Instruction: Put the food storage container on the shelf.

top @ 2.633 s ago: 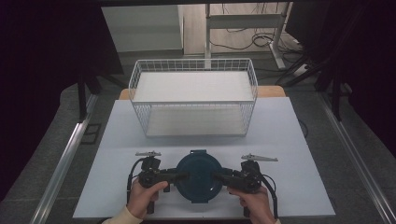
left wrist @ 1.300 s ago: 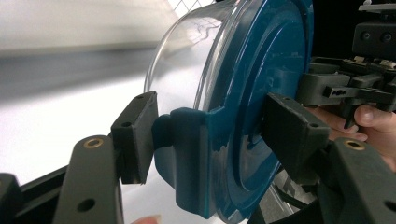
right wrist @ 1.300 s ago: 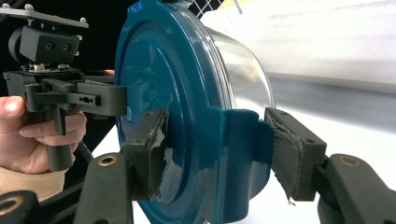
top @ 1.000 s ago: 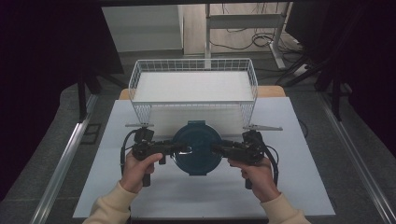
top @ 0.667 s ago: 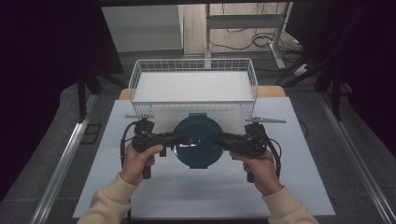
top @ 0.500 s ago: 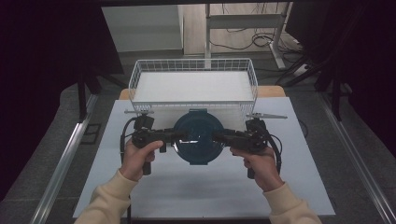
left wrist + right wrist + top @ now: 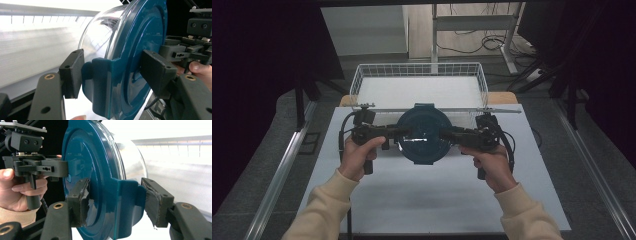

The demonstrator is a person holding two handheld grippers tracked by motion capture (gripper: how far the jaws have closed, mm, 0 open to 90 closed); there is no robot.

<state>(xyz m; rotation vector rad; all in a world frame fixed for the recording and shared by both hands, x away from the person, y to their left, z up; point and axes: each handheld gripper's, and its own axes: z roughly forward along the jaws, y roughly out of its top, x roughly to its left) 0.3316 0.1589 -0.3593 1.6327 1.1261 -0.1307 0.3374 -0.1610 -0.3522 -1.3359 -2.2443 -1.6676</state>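
A white-topped table (image 7: 432, 200) stands between dark curtained walls, its bare surface broad and pale under the room's light. At its far edge sits a white wire basket (image 7: 419, 70), rectangular and open at the top, resting directly on the tabletop; a strip of light wood shows at the table's back corners beside it. Grey floor (image 7: 267, 165) with metal rails runs along both sides of the table.

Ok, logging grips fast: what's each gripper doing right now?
Left gripper: shut on the lidded container's blue clip tab.
Right gripper: shut on the opposite tab.
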